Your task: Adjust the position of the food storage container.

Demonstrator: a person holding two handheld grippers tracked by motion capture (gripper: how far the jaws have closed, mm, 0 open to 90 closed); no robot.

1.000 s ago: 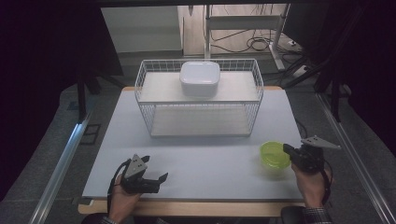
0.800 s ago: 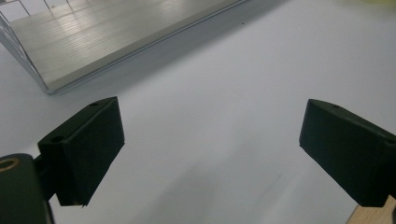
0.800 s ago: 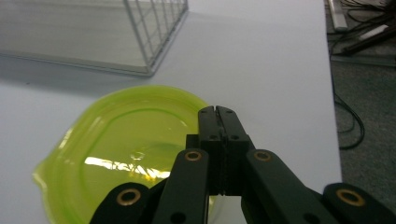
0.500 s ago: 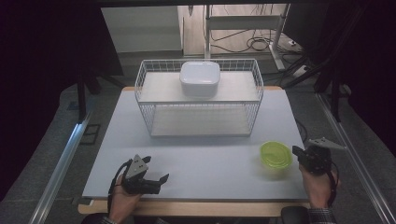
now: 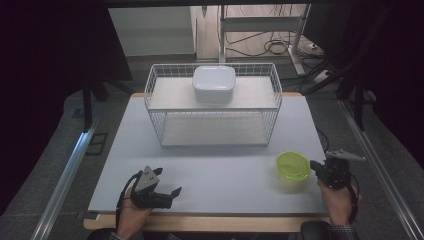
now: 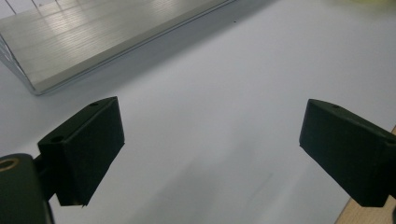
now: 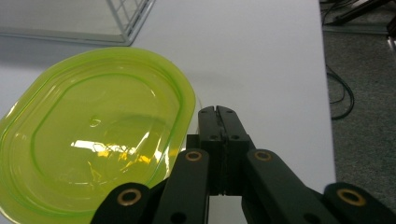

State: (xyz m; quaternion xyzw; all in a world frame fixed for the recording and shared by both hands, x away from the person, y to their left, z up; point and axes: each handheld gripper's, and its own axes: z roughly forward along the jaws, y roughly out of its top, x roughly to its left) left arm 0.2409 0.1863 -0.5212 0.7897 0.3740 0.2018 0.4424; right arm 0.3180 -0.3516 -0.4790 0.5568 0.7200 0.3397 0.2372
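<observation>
Altogether one green lid (image 5: 292, 165), two grippers, left gripper (image 5: 167, 192), right gripper (image 5: 316, 165)

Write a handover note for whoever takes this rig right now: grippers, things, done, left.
Left gripper: jaws wide open, nothing between them, near the table's front edge.
Right gripper: jaws shut, holding nothing, just right of the green container.
Green container: on the table, front right, beside the right gripper.
White lidded box: on top of the wire rack.
Done: nothing grasped.
Left: probably open the right jaws and grip the green container.
</observation>
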